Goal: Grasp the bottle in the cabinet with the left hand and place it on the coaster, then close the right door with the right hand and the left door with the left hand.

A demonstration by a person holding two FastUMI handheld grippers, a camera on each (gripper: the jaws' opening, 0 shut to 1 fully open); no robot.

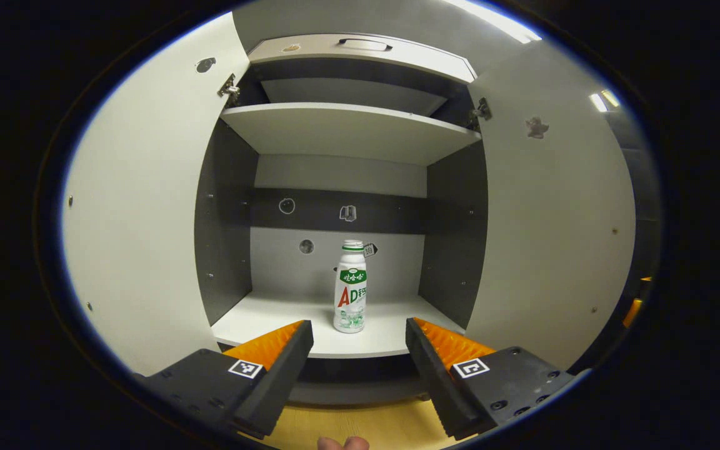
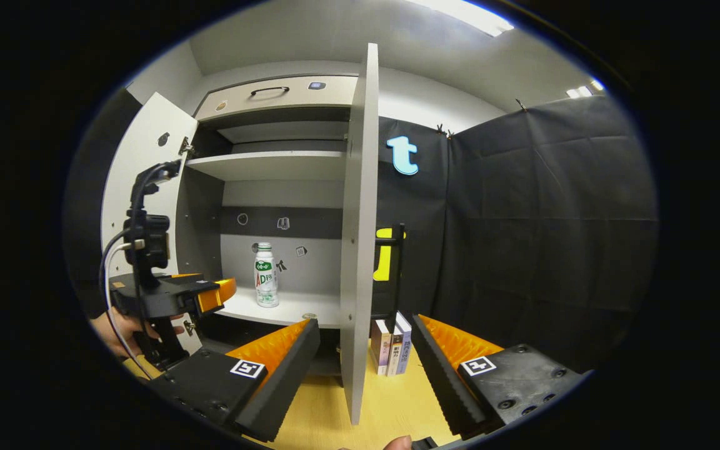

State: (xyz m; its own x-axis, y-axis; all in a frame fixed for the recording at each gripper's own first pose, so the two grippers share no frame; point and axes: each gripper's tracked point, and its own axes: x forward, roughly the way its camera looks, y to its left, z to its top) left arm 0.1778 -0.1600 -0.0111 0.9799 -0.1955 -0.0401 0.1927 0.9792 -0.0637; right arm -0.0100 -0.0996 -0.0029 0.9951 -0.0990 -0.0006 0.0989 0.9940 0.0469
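Left gripper view: we are looking straight into the open cabinet. The bottle is standing upright on the bottom shelf, centre of frame, near the back panel and clear of both side walls. Our left gripper is sitting at the bottom of the frame with its fingers wide apart, holding nothing, short of the shelf's front edge; the bottle is showing in the gap between the fingers but farther in, not touching them. The left door is filling the left of the frame and the right door the right, both swung open. An upper shelf is crossing the top of the frame, with a drawer front and handle above it. A strip of yellow desk is showing at the bottom edge.

Right gripper view: we are seeing the right gripper at the bottom of the frame, fingers spread apart and empty, with the edge of the right door standing between them, farther off. The bottle is sitting left of centre on the shelf. The left gripper is at the left of the frame, held by a hand, just in front of the shelf. A few books are standing on the desk right of the door, against the black cloth wall.
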